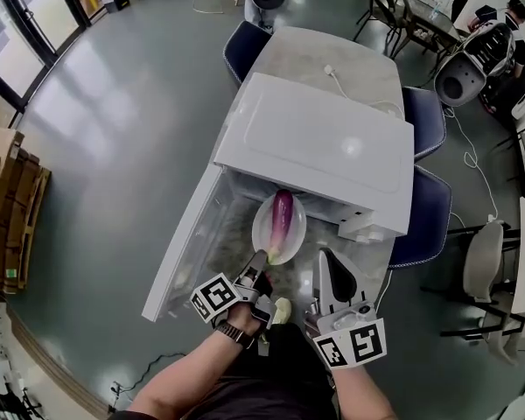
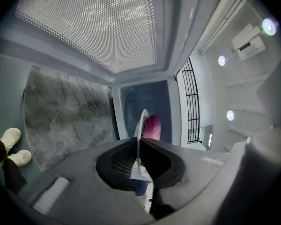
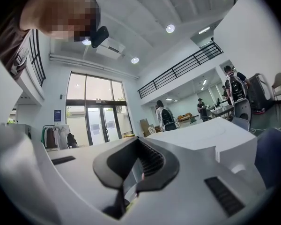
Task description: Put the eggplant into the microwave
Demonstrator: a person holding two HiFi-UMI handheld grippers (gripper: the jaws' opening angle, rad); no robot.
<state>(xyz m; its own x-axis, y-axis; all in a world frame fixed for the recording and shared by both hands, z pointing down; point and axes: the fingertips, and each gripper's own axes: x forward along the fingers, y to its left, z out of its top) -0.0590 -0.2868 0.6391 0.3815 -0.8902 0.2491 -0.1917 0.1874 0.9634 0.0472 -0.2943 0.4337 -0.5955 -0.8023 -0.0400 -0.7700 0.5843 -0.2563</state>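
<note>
Left gripper (image 2: 139, 142), closest to the lens, has its jaws pinched on the near rim of a white plate (image 1: 267, 232). The eggplant (image 1: 283, 213) lies lengthwise on the plate, stem end toward the person. The plate's far half is under the front upper edge of the microwave (image 1: 324, 138), at the cavity mouth. The door (image 1: 188, 243) is swung fully open to the left, leaving the opening unobstructed. Right gripper (image 1: 326, 259) has its jaws pressed together on nothing and hangs just right of the plate, below the microwave's front right corner, touching neither.
</note>
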